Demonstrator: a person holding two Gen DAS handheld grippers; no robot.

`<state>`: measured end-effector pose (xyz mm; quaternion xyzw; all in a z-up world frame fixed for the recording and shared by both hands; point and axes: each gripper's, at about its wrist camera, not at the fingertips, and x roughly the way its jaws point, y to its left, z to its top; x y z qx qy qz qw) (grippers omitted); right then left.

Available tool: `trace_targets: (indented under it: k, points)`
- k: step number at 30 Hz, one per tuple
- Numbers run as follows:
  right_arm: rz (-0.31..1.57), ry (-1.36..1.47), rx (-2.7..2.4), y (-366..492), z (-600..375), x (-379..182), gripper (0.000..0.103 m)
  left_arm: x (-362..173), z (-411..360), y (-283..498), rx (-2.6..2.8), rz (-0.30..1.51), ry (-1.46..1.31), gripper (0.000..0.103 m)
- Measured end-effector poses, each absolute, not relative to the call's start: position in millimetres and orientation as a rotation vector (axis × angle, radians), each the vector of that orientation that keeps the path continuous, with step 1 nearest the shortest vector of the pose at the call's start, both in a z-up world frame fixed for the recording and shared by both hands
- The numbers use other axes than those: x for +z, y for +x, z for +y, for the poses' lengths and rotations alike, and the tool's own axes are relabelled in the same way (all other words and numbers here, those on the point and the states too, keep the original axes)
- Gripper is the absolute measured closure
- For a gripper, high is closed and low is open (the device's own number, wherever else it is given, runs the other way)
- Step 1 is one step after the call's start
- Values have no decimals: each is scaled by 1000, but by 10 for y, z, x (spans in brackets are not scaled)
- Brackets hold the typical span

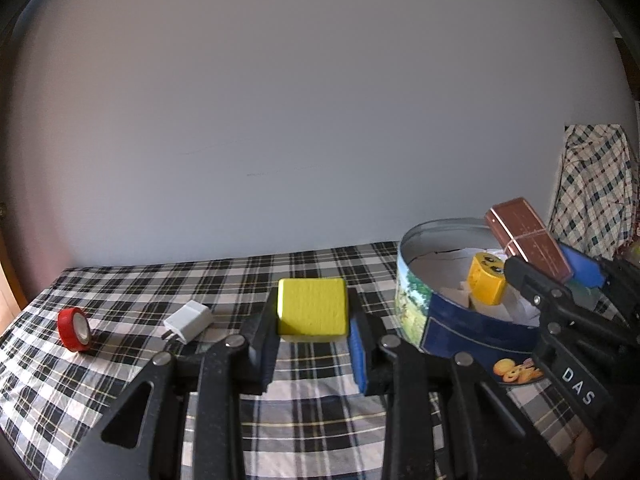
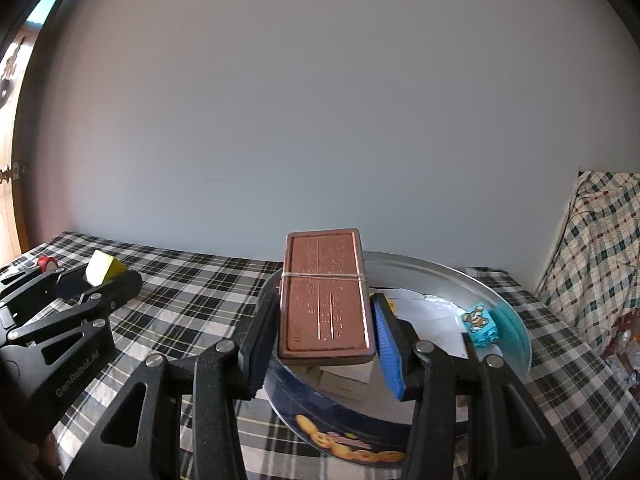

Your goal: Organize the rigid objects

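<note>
— What's the room like?

— Plain: a bare pale wall [image 1: 300, 100] behind a surface [image 1: 120, 360] covered in black-and-white checked cloth. At the far right a checked fabric [image 2: 592, 248] hangs over something, and a wooden door [image 2: 16, 184] edge shows at the far left of the right wrist view.

— And on the cloth?

— A red tape roll [image 1: 74, 329] at the far left, a white charger plug [image 1: 188, 321] near it, and a round blue biscuit tin [image 1: 452, 320] at the right with white paper, a yellow toy block [image 1: 487, 280] and a small teal block [image 2: 480, 325] inside.

— The tools?

— The left tool [image 1: 314, 346] is clamped on a yellow block [image 1: 312, 306], held above the cloth just left of the tin. The right tool [image 2: 326, 340] is clamped on a brown flat case [image 2: 326, 292] with a rubber band around it — held over the open tin, not touching the paper as far as one can tell.
</note>
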<state>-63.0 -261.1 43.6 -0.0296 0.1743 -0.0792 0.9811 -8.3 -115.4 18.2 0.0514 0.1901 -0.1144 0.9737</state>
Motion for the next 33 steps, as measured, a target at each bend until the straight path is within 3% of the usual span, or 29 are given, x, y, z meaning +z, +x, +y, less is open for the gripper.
trace_targets:
  k: [33]
  points:
    - [315,-61,-309,-800,-3468,466,54,164,-1910,-122,-347,357,118,75]
